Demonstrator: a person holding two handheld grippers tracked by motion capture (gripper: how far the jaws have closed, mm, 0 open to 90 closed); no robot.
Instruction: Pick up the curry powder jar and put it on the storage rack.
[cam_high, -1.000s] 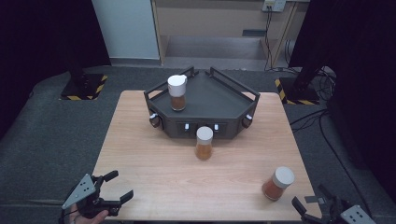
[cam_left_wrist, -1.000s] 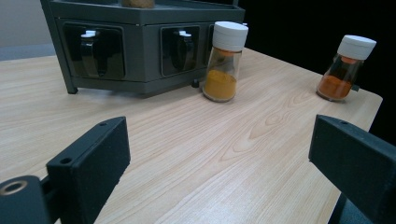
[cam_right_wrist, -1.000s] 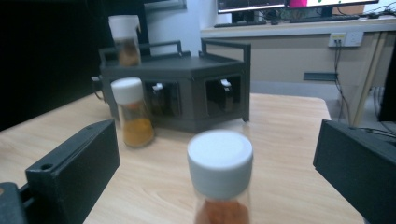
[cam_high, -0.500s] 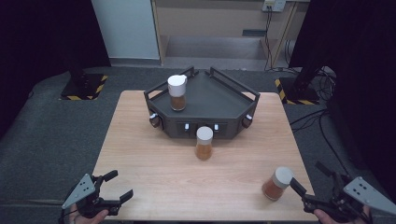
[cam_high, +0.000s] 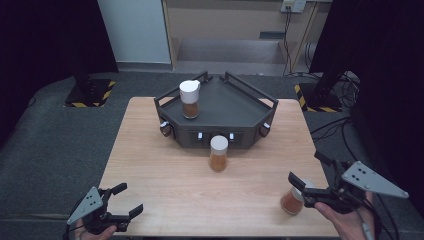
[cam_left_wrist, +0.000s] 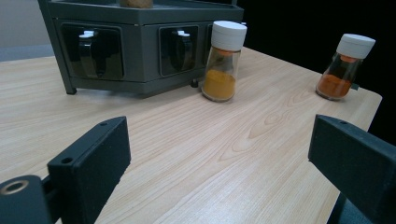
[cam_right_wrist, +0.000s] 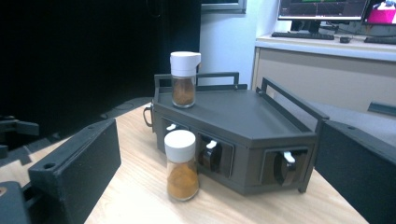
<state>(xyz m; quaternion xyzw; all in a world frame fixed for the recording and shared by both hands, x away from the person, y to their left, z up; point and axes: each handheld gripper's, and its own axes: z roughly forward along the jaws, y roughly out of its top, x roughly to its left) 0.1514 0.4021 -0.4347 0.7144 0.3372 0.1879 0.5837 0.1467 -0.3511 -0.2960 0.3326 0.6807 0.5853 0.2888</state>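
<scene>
The orange spice jar (cam_high: 291, 202) is standing upright at the near right corner of the table (cam_high: 165, 170), close to the edge, and that's the one in play. The right gripper (cam_high: 306, 167) is hovering right over it, jaws spread wide and gripping nothing. From above, its lower jaw is crossing the jar's white cap, though whether it is touching can't be told. The right gripper view is looking past the jar altogether, with nothing between the jaws close up. So this is the approach, and the grasp isn't made yet.

Moving outward, the middle jar (cam_high: 218, 153), filled with yellowish powder, is standing just in front of the dark rack (cam_high: 225, 107). A third jar of brown spice (cam_high: 189, 99) is already sitting on the rack's left rear corner. That suggests the jars are being collected onto the rack one by one, with two left to go.

Over at the near left corner, the left gripper (cam_high: 129, 198) is waiting with its jaws released and empty, well apart from everything.

For the next move, the right gripper is probably going to need to drop and tip down so the jaws bracket the glass body below the cap, then close squarely. The jar is tall and narrow and sits near the table edge, so a nudge from one jaw could topple it or push it off.
</scene>
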